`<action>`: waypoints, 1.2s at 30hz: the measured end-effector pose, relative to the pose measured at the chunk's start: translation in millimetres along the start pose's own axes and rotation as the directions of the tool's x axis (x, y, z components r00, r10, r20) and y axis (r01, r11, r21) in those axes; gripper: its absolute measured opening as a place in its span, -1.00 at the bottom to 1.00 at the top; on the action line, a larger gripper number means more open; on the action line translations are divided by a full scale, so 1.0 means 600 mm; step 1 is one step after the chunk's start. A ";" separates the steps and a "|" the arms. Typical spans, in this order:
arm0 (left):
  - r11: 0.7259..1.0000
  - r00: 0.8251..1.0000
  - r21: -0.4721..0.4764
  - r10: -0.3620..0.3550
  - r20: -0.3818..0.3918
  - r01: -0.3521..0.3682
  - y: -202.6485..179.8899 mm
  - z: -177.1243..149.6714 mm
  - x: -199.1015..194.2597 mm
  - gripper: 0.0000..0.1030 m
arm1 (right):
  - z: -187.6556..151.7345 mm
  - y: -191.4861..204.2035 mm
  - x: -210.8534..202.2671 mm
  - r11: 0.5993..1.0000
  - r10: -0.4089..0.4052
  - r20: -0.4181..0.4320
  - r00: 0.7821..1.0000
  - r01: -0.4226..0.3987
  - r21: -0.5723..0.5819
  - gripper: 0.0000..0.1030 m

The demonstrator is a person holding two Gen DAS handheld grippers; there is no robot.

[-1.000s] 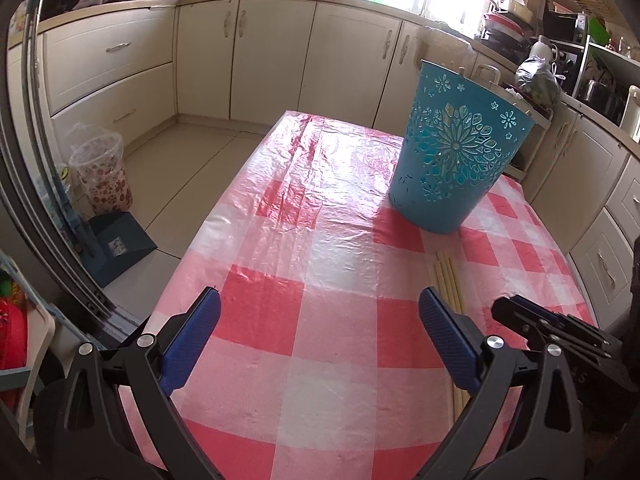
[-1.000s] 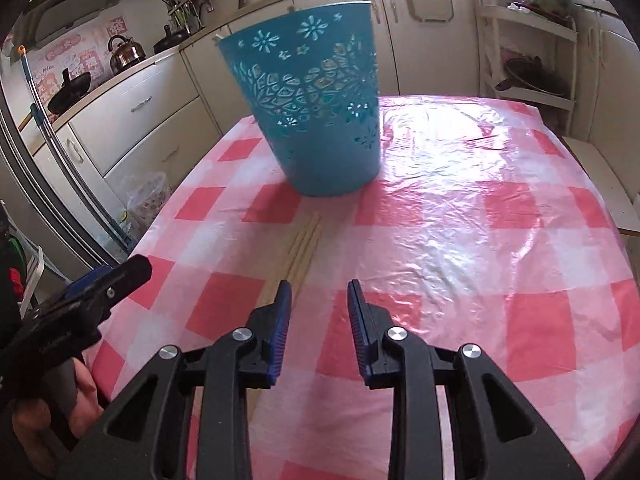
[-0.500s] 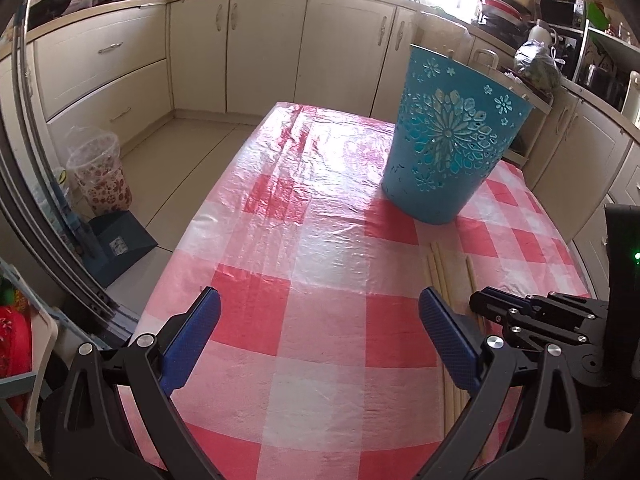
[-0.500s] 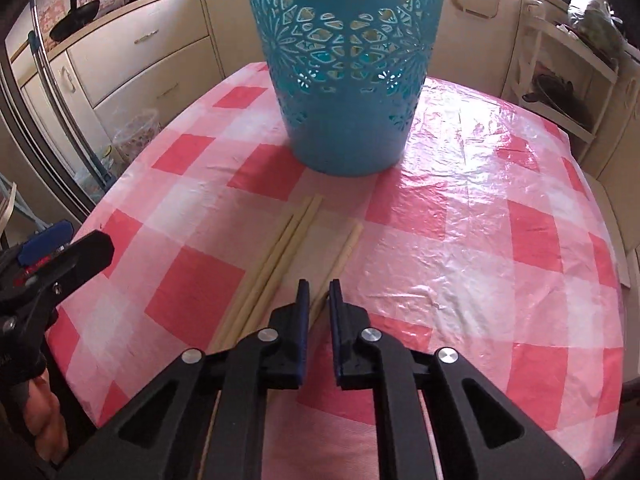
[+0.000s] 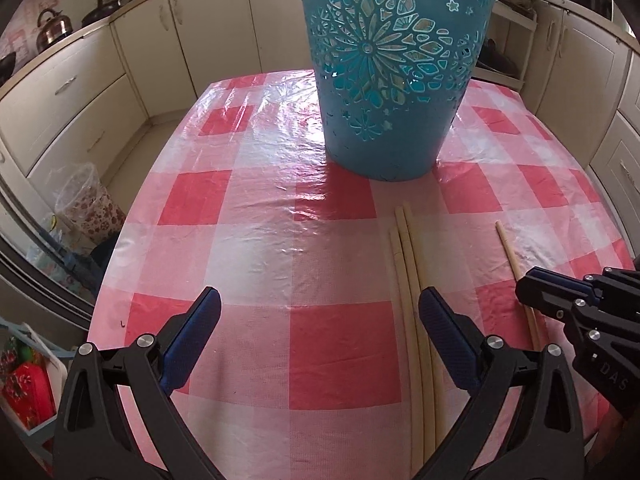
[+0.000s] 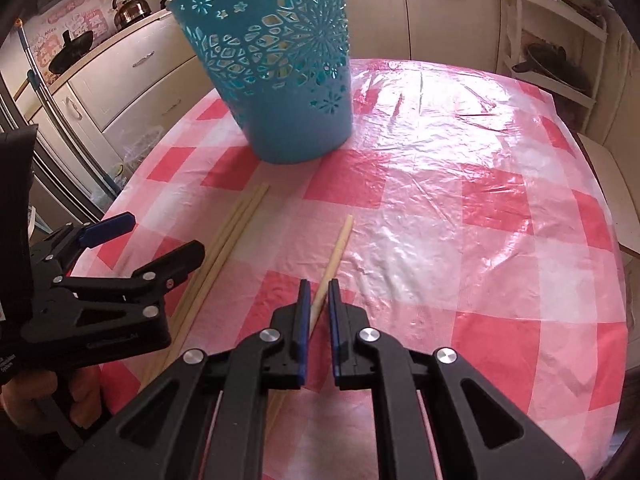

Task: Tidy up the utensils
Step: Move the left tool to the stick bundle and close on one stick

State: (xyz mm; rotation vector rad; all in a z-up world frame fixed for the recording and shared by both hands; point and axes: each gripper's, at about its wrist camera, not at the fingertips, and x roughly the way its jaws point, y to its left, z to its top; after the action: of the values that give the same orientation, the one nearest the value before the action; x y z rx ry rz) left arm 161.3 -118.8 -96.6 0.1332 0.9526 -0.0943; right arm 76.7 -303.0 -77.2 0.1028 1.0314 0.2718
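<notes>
A teal perforated basket [image 5: 394,68] stands upright on the red-and-white checked tablecloth [image 5: 256,248]; it also shows in the right wrist view [image 6: 284,64]. Three long wooden sticks [image 5: 410,280] lie side by side in front of it, running under my left gripper's right finger. A single wooden stick [image 6: 336,252] lies apart to their right. My right gripper [image 6: 319,294] is closed around this single stick, which passes between the blue pads. My left gripper [image 5: 320,312] is wide open and empty above the cloth, just left of the three sticks [image 6: 228,236].
Cream kitchen cabinets [image 5: 72,92] surround the table. A kettle [image 5: 54,28] sits on the far counter. A small floral bin [image 5: 90,208] stands on the floor left of the table. A white shelf rack [image 6: 556,52] stands at the right.
Both grippers moved closer to the basket. The right gripper narrowed from partly open to closed around the single stick, which now lies apart from the other three. The left gripper stayed open.
</notes>
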 end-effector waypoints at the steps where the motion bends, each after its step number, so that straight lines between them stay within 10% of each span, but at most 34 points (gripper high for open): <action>1: 1.000 1.000 0.003 0.010 -0.004 -0.010 -0.002 0.002 0.002 0.85 | 0.000 -0.001 -0.001 1.000 0.004 -0.001 1.000 -0.004 0.002 -0.82; 13: 0.999 0.999 -0.016 0.041 -0.023 -0.042 -0.006 0.016 0.012 0.84 | -0.002 -0.003 -0.006 1.000 0.023 -0.010 1.000 -0.023 0.009 -0.82; 21: 0.997 0.998 0.030 -0.066 -0.013 0.067 -0.016 0.017 0.015 0.02 | 0.000 -0.003 -0.004 1.000 0.018 -0.006 1.000 -0.018 0.011 -0.82; 36: 0.997 0.997 -0.010 -0.080 -0.014 0.080 0.016 0.016 0.004 0.05 | 0.000 -0.002 -0.005 1.000 0.010 0.001 1.000 -0.010 0.011 -0.81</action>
State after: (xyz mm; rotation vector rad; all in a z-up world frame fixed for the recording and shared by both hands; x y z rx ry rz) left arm 171.9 -110.8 -92.1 0.0875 0.9726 -0.1632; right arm 75.4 -305.2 -75.0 0.1182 1.0318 0.2755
